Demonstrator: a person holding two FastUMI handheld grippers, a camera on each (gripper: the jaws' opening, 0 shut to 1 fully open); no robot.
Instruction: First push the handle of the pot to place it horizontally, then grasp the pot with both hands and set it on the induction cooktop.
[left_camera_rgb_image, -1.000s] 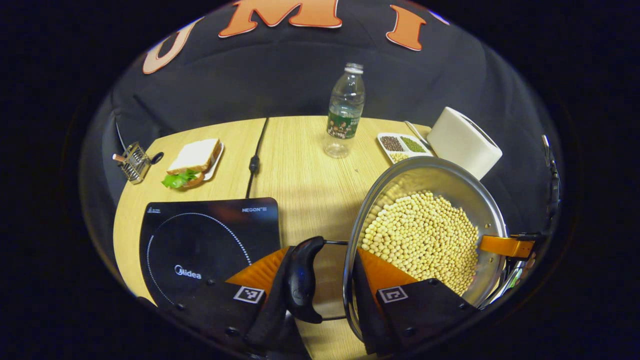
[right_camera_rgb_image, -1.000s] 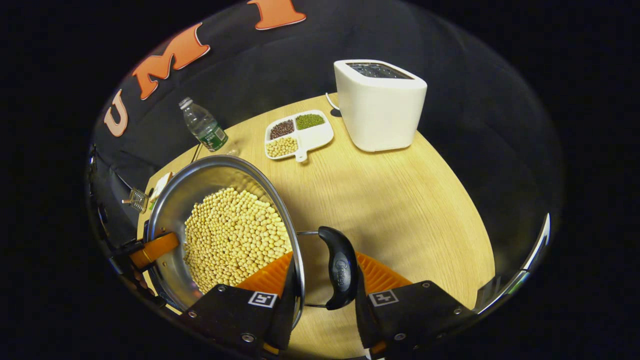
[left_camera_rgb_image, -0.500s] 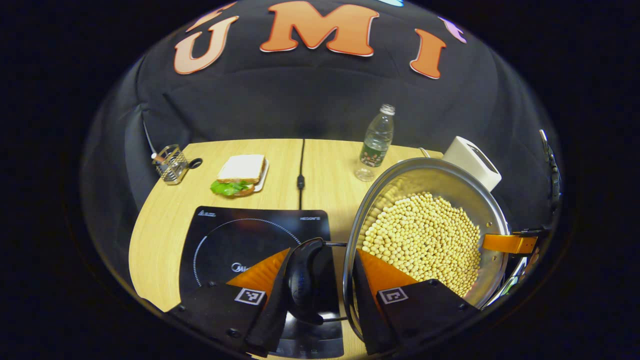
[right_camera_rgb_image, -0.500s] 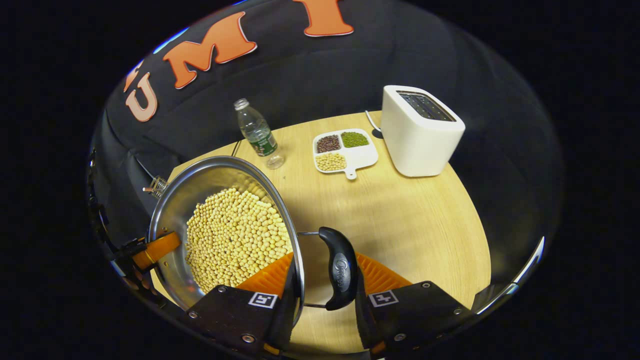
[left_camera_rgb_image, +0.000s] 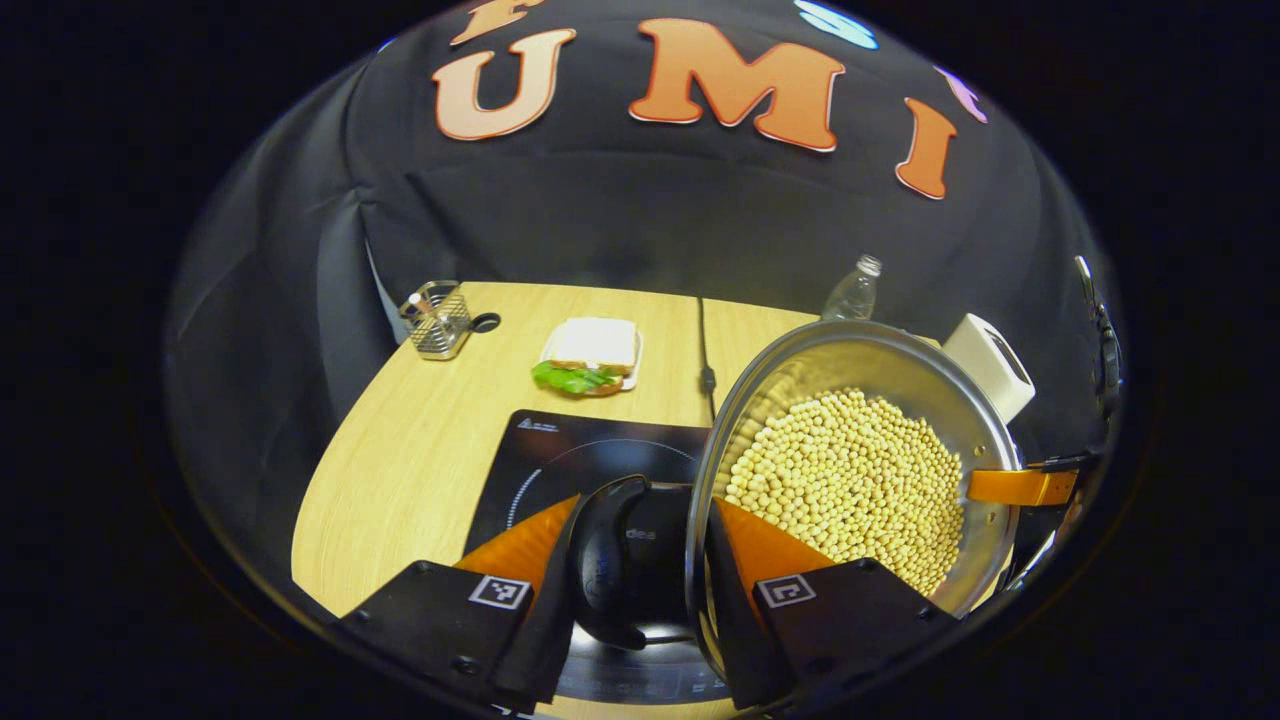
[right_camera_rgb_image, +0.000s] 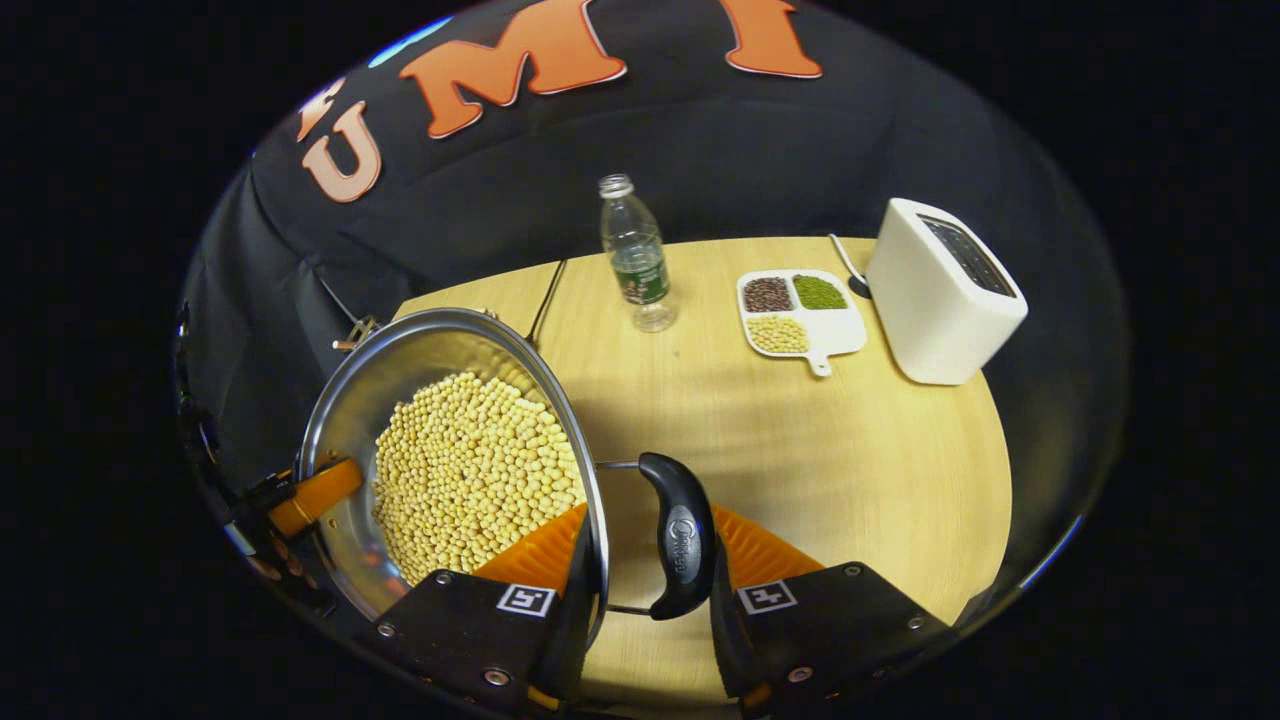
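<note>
Steel, and heaped with pale beans (left_camera_rgb_image: 845, 480), the pot (left_camera_rgb_image: 790, 370) hangs between the two grippers, held by both side handles. In the left gripper view the left gripper (left_camera_rgb_image: 640, 585) has its fingers closed on the pot's black left handle (left_camera_rgb_image: 608, 560), with the rim just inside one finger; below and behind lies the black induction cooktop (left_camera_rgb_image: 560, 455), its near part hidden by the fingers and the pot. That view also gives a sandwich (left_camera_rgb_image: 590, 355) on a plate, a small wire basket (left_camera_rgb_image: 437, 320) at the tabletop's (left_camera_rgb_image: 420, 450) far corner and a black cord (left_camera_rgb_image: 703, 350); a bottle (left_camera_rgb_image: 853, 293) and white toaster (left_camera_rgb_image: 990, 365) peep over the pot, mostly cut off.

In the right gripper view the right gripper (right_camera_rgb_image: 645, 585) clamps the right handle (right_camera_rgb_image: 682, 540) in the same way. Here the bottle (right_camera_rgb_image: 636, 255), toaster (right_camera_rgb_image: 945, 290) and a divided dish of grains (right_camera_rgb_image: 800, 310) stand whole on the bare wood (right_camera_rgb_image: 800, 450). Whether the pot's base touches anything cannot be told.
</note>
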